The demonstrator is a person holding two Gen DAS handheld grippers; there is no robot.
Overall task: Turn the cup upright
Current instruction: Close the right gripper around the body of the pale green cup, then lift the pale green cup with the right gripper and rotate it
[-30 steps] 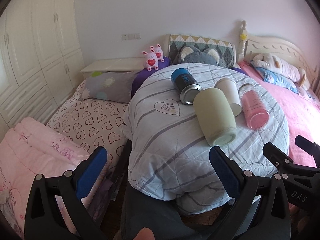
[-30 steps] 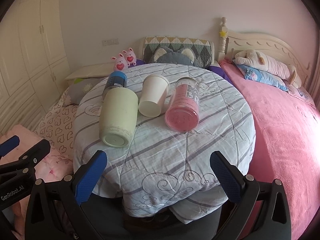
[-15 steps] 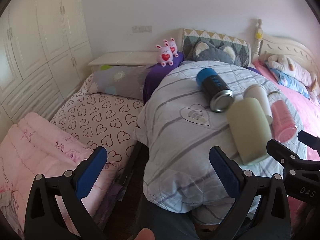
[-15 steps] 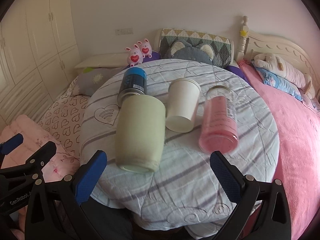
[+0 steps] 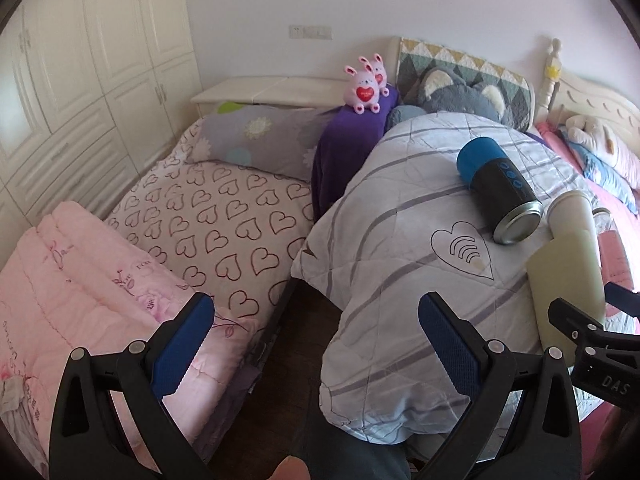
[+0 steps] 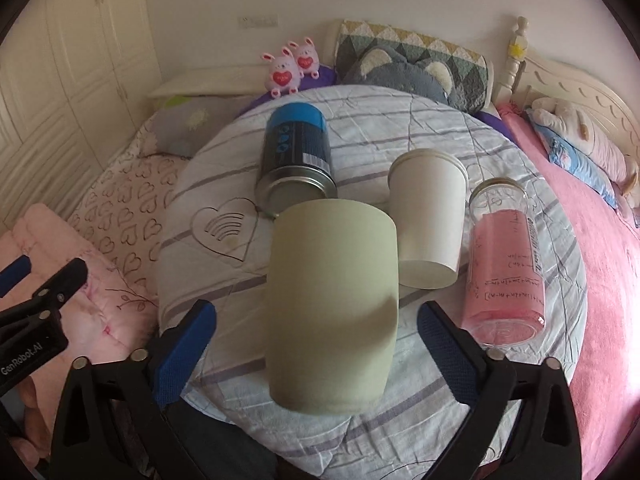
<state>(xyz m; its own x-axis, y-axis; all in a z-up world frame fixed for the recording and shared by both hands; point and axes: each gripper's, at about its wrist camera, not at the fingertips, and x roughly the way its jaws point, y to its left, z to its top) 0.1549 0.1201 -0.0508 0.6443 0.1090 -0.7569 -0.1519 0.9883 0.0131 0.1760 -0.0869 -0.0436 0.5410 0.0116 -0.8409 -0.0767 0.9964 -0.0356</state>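
Several cups lie on their sides on a round table under a striped quilt (image 6: 400,412). A pale green cup (image 6: 332,304) lies nearest, base toward me, between the open fingers of my right gripper (image 6: 316,340), not touched. Behind it lie a black can with a blue lid (image 6: 296,156), a white paper cup (image 6: 430,224) and a clear jar with pink filling (image 6: 506,272). My left gripper (image 5: 316,344) is open and empty, off the table's left edge. In the left wrist view the green cup (image 5: 568,276) and the can (image 5: 500,190) sit at right.
A bed with a heart-print sheet (image 5: 208,220) and a folded pink quilt (image 5: 68,280) lies left of the table. A pink bed (image 6: 600,280) lies to the right. Pillows and plush toys (image 6: 290,66) line the headboard. White wardrobes (image 5: 80,60) stand at far left.
My right gripper has moved forward toward the green cup, which now sits between its fingers. My left gripper has swung left, away from the cups. Both stay open.
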